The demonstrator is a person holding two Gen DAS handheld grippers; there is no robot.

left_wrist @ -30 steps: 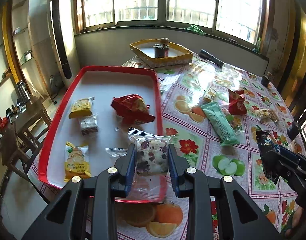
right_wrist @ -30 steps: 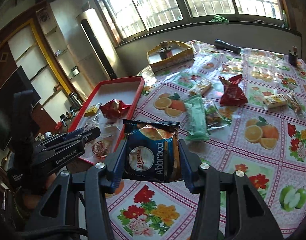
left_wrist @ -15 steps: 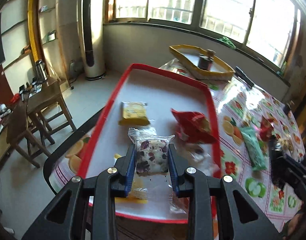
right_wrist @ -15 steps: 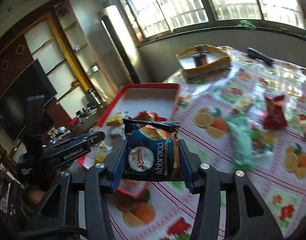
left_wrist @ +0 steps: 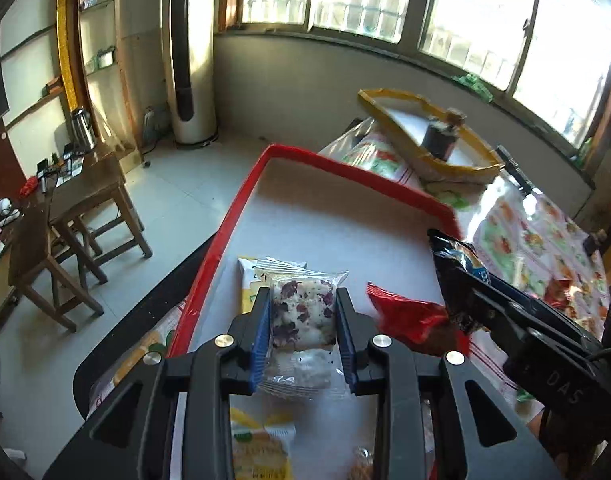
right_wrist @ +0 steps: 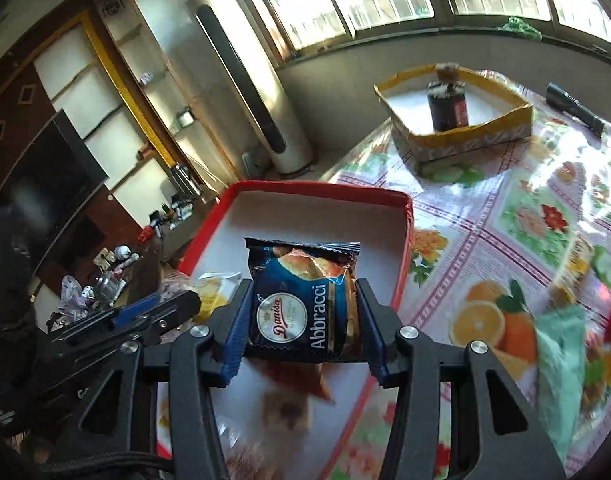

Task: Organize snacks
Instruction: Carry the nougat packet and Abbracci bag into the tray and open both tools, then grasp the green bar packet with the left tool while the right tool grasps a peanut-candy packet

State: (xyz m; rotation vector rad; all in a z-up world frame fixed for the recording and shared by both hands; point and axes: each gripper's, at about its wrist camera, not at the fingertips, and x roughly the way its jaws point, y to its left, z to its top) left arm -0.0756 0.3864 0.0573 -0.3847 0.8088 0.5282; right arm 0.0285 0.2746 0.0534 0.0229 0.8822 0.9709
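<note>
Snacks are being carried over the red-rimmed tray (left_wrist: 241, 204) by 2 grippers; the left gripper (left_wrist: 303, 330) is being kept clamped on a clear-wrapped nougat bar (left_wrist: 301, 316) speckled white and purple, its blue pads pressing both sides; the bar is being held above the tray's near left part, in front of a yellow packet (left_wrist: 251, 280) lying at 12 o'clock from the fingertips; a red packet (left_wrist: 405, 316) is lying on the tray at 3 o'clock from the bar; another yellow packet (left_wrist: 257, 452) is being partly hidden beneath the gripper at 6 o'clock; the right gripper (right_wrist: 303, 320) is being kept closed on a dark blue Abbracci biscuit bag (right_wrist: 301, 300), held upright above the tray's near end (right_wrist: 405, 248); in the left wrist view that bag (left_wrist: 457, 264) is being seen at 3 o'clock, over the tray's right rim; on the flowered tablecloth (right_wrist: 505, 240), a yellow cardboard box (right_wrist: 465, 136) with a dark jar (right_wrist: 447, 106) inside is standing at 1 o'clock beyond the tray; a black torch (right_wrist: 573, 108) is lying well apart at 2 o'clock; a green packet (right_wrist: 561, 344), blurred, is lying on the cloth at 3 o'clock.
</note>
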